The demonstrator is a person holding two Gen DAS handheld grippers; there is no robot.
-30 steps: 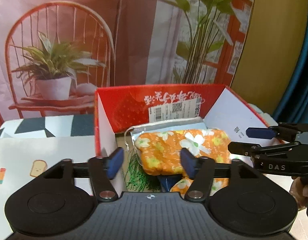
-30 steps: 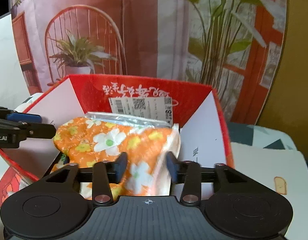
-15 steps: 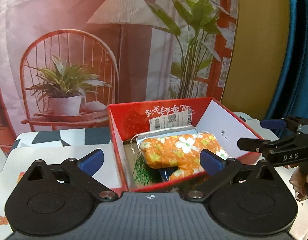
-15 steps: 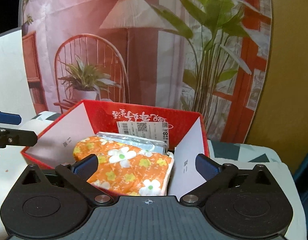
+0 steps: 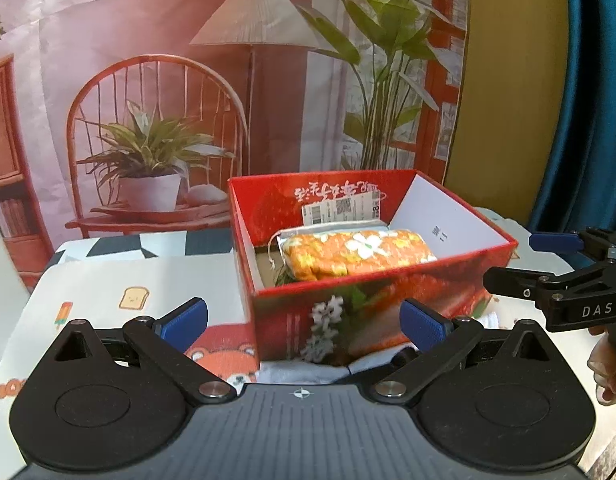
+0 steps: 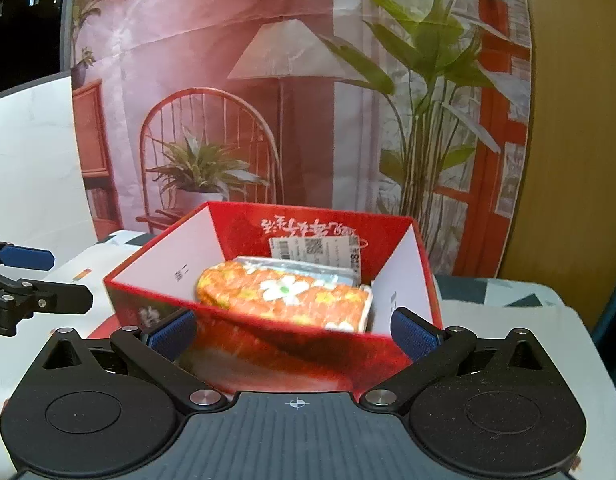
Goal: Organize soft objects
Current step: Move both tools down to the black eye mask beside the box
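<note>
A red cardboard box (image 5: 388,292) (image 6: 308,232) stands open on the table. Inside it lies a folded orange cloth with white flowers (image 5: 348,254) (image 6: 283,294), resting on a silvery packet (image 5: 328,227). My left gripper (image 5: 303,322) is open in front of the box's near wall, with nothing between its blue pads. My right gripper (image 6: 292,334) is open too, pulled back at the box's near corner, and grips nothing. Each wrist view catches the other gripper beside the box: the right gripper (image 5: 520,260) and the left gripper (image 6: 55,278).
A tablecloth (image 5: 119,284) with cartoon prints covers the table. Behind the box hangs a printed backdrop (image 5: 211,92) of a chair, a lamp and plants. A teal curtain (image 5: 588,100) is at the right. A hand (image 5: 604,364) holds the right gripper. Some pale cloth (image 5: 303,372) lies at the box's foot.
Both grippers have opened wide and drawn back out of the box. The orange cloth, earlier between their pads, now lies free in the box.
</note>
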